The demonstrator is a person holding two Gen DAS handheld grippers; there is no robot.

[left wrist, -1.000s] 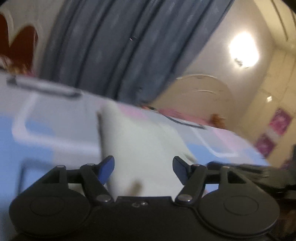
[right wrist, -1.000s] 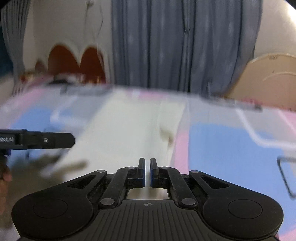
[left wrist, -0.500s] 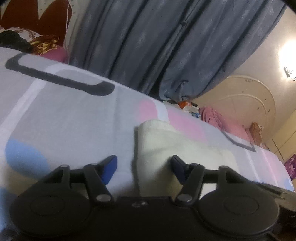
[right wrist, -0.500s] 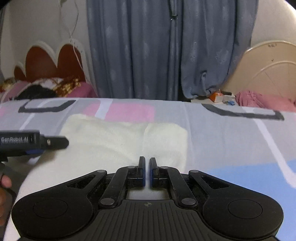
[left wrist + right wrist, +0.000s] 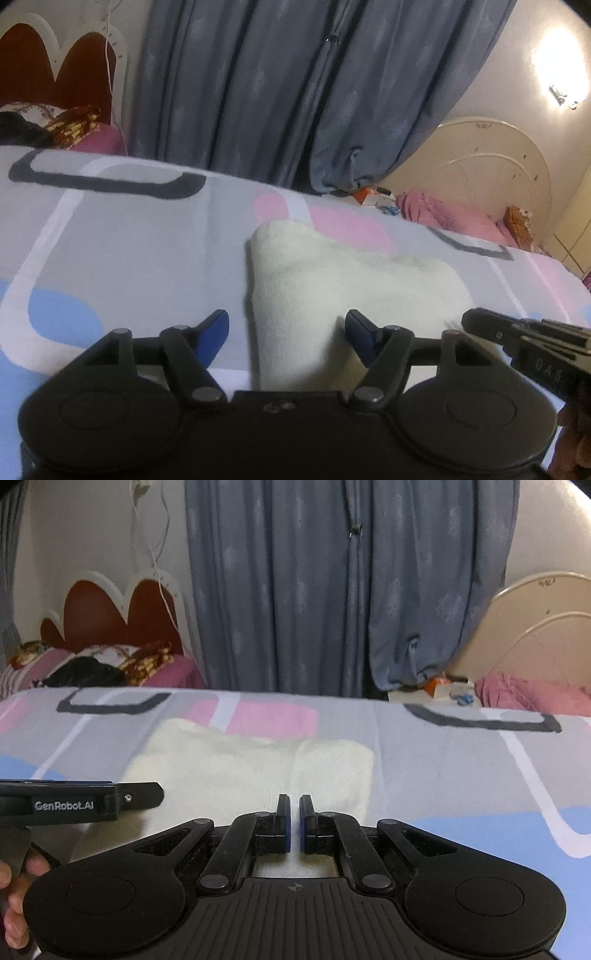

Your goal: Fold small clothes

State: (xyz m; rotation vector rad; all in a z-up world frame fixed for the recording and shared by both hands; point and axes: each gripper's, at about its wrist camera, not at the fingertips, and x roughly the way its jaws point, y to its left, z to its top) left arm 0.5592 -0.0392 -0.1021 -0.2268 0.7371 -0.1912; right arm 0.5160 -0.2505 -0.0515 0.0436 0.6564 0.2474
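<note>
A cream garment (image 5: 332,280) lies folded flat on the patterned bed sheet (image 5: 129,229). My left gripper (image 5: 287,332) hovers over its near left edge; the jaws are opening, and the garment's left edge lies below the gap, untouched by the blue pads (image 5: 214,330). In the right wrist view the same garment (image 5: 229,768) spreads ahead of my right gripper (image 5: 294,805), which is shut with nothing between its fingers, just above the cloth's near part. The left gripper (image 5: 147,796) juts in from the left, and the right gripper (image 5: 480,326) juts in from the right.
Blue-grey curtains (image 5: 332,590) hang behind the bed. Pillows and a dark cloth (image 5: 92,668) lie by a red headboard at far left. A pink heap (image 5: 443,214) and small items lie far right near a cream bedstead. A hand (image 5: 14,904) holds the left gripper.
Both grippers drew back along the bed, so the garment now lies further ahead and the blur has gone. The left jaws narrowed a little, then widened. The right gripper stayed shut.
</note>
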